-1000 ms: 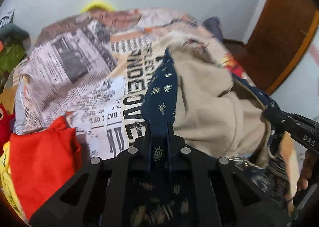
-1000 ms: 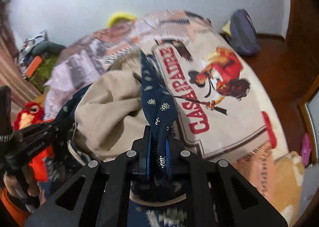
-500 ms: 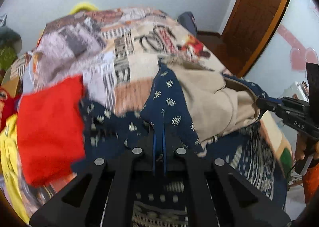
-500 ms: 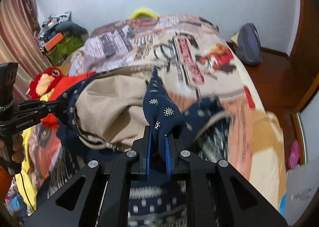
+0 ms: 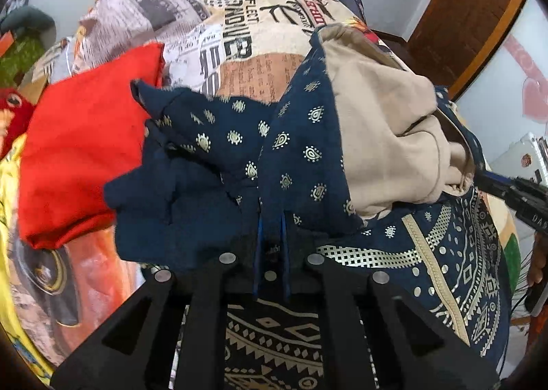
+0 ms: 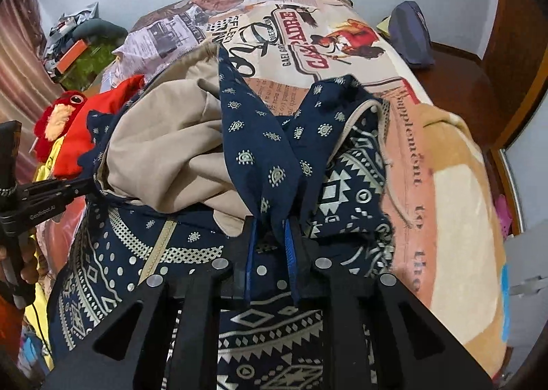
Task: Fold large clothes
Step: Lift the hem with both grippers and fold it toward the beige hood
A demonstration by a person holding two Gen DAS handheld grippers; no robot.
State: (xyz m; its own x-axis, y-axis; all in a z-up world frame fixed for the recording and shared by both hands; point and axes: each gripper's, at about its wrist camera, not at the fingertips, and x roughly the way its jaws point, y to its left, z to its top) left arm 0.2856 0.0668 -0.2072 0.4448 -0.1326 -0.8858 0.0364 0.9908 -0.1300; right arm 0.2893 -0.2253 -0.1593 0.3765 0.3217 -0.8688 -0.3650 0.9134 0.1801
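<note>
One navy garment [image 5: 301, 150], two grippers [image 5: 270, 235].

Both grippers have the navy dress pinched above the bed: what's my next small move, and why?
Probably lower both corners onto the lower half and release: left gripper and right gripper each pinch the navy dress, whose beige lining bulges, unflattened, over the printed hem.

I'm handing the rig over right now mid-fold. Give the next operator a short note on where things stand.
Left gripper: shut on an edge of the navy garment.
Right gripper: jaws have just been opening a little, navy cloth still between the pads.
Garment: on the bed, hem half flat near you, the gripped part pulled back over it with the beige lining facing up.
Red cloth lies to the left, apart from this job.
Done: first fold brought over.
Left: lay it down, release, smooth, and probably fold again.
</note>
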